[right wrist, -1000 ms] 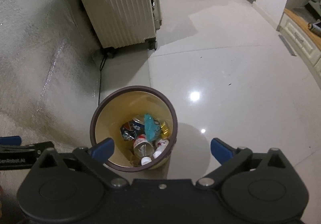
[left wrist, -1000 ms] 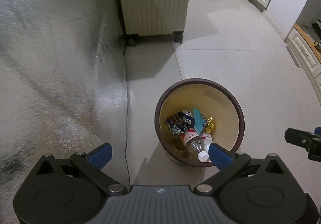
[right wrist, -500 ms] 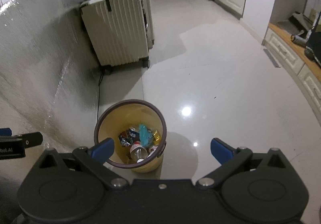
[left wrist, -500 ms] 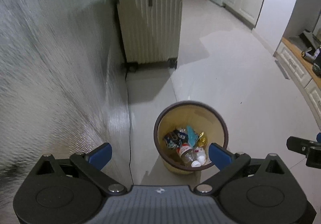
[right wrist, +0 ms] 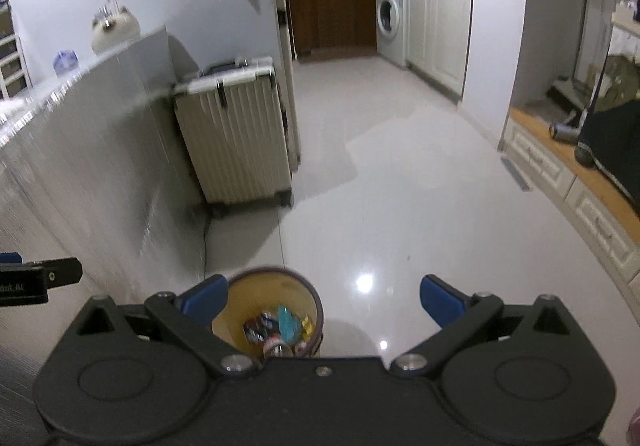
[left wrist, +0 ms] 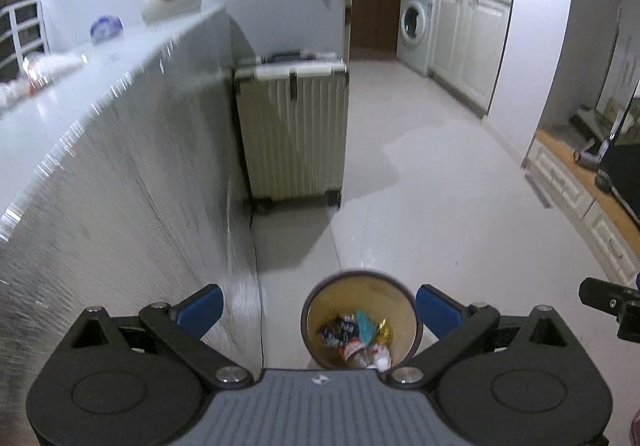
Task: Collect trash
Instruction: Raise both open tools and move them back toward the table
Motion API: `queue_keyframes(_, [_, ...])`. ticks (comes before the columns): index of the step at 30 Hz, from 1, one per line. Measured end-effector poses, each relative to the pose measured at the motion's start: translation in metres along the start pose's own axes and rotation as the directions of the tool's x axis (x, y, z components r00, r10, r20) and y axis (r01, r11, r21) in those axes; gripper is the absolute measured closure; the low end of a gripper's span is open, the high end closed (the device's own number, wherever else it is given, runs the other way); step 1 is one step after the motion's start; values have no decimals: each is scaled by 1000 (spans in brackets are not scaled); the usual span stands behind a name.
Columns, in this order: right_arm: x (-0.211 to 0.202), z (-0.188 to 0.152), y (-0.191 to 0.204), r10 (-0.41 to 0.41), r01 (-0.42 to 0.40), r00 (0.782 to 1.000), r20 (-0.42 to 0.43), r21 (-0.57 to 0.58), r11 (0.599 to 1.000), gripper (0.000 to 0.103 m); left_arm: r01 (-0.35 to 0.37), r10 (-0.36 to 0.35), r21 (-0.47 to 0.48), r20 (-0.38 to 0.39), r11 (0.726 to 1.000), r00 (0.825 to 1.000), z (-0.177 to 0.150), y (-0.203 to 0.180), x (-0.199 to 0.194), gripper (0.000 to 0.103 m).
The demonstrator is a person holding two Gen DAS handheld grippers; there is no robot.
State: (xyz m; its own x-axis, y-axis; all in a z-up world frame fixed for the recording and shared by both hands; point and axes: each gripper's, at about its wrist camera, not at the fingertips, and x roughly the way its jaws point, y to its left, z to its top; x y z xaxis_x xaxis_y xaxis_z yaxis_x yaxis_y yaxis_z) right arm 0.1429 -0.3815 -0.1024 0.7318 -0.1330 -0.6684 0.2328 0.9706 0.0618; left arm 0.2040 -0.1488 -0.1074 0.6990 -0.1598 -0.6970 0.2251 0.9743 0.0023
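We hold our left gripper and right gripper spread wide and empty above the trash bin, which stands on the tiled floor beside the counter, holding bottles and wrappers.

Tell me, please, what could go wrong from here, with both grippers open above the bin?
Both the left gripper and the right gripper hang empty above the trash bin, so more pickups probably lie ahead. The bin stands close to the counter's side panel; a swing could knock either. A cable runs along the floor behind the bin and might snag.
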Motion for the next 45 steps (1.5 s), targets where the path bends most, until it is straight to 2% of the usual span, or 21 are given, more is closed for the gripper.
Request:
queue_keyframes(5, [-38,20,3,13,-12,996,88,-7,1000,0,1,0,-6,80,1000,997,14,3,-41,1])
queue_keyframes(10, [-70,38,15,43,-39,985,166,-29,999,0,-2,6,-22,163,1000,987,26,12,-80,0])
queue_keyframes(16, [-99,59,39,88,-76,964,250,-58,995,0,-32,42,-45,257,998,965,42,31,-125,0])
queue_keyframes(22, [-120,88,78,152,-125,936,317,-102,987,0,-68,85,-67,306,995,948,60,59,-155,0])
queue_keyframes(29, [-127,120,139,247,-199,899,363,-165,966,0,-130,165,-124,344,984,924,83,117,-176,0])
queue_keyframes(38, [-105,165,234,357,-296,867,349,-216,930,0,-231,295,-207,369,951,881,117,211,-190,0])
queue_keyframes(45, [-80,207,319,449,-377,840,305,-269,886,0,-297,377,-259,359,919,854,153,289,-181,0])
